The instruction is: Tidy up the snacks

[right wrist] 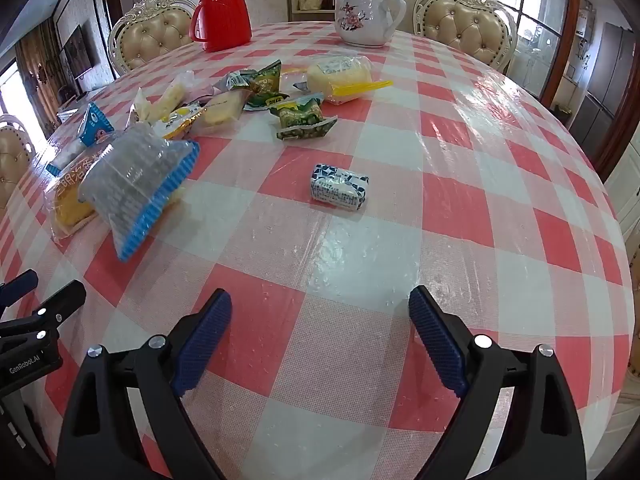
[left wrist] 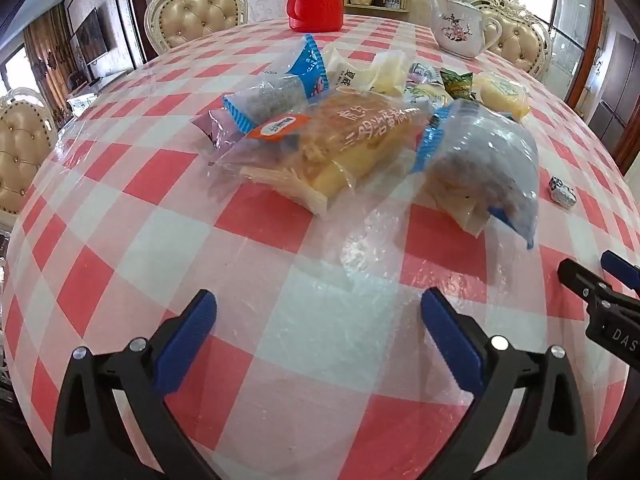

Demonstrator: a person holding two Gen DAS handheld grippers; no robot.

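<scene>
Both of my grippers hang low over the table with nothing in them. At the bottom of the left wrist view, my left gripper (left wrist: 318, 320) has its jaws spread wide over bare checked cloth; at the bottom of the right wrist view, my right gripper (right wrist: 320, 316) is spread just as wide and holds nothing. Each gripper shows at the edge of the other's view, low on the side.

Ahead of me the red-and-white checked table (left wrist: 120, 184) carries a loose heap of snacks. In the middle of the left view I see a clear-wrapped cake (left wrist: 340, 140) lying flat, with a blue-edged clear packet (left wrist: 480, 160) resting partly against its right end and another blue-edged packet (left wrist: 276, 92) just behind it. Farther back in the right view lie green packets (right wrist: 300, 120) beside a yellow cake in clear wrap (right wrist: 340, 76).

A small blue-and-white wrapped bar (right wrist: 338, 186) sits alone in the centre of the right view, well apart from the heap and directly ahead of my right gripper.

At the top of the frame stand a red flask (right wrist: 222, 12) and a white teapot (right wrist: 366, 12), with cushioned chairs (right wrist: 468, 28) behind the table.
</scene>
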